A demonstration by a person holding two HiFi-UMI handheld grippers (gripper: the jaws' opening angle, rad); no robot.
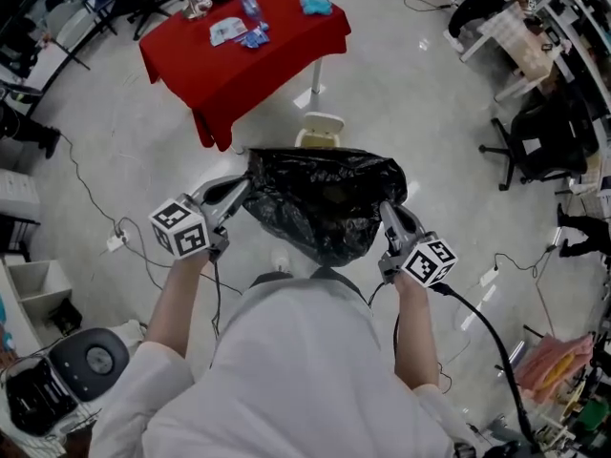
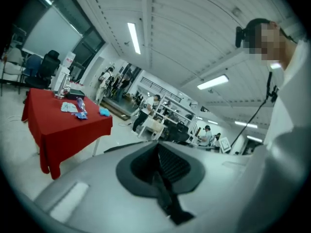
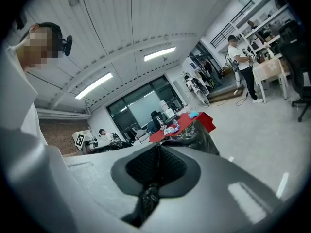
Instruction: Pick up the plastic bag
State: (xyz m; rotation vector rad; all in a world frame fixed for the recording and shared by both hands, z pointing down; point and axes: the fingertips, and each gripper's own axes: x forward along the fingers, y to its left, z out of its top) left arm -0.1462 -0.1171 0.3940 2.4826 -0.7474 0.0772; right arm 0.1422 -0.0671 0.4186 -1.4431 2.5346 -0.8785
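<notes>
Head view: the left hand-held gripper (image 1: 236, 191) has its jaws pressed together on the left upper edge of the black plastic bag (image 1: 325, 203). The left gripper view confirms it, with only a thin strip of black film pinched in the seam between the two pads. The right hand-held gripper (image 1: 389, 214) is likewise clamped tight on the bag's right upper edge, and the right gripper view shows a crinkled wad of glossy black plastic squeezed between its closed jaws. The bag hangs stretched between the two hand-held grippers, in front of the person's chest and clear of the pale floor (image 1: 401, 93). Its body sags in loose folds below the two gripped corners.

Each hand-held gripper carries a cube with black-and-white square markers, the left cube (image 1: 181, 227) and the right cube (image 1: 430, 260), both turned up toward the camera. A black cable (image 1: 482, 327) runs down from the right one.

Further off stands a table (image 1: 277, 36) under a red cloth. It holds a clear bottle (image 1: 250, 8), a blue cloth (image 1: 316, 6) and some light packets (image 1: 227, 31). Their print is too small to read.
</notes>
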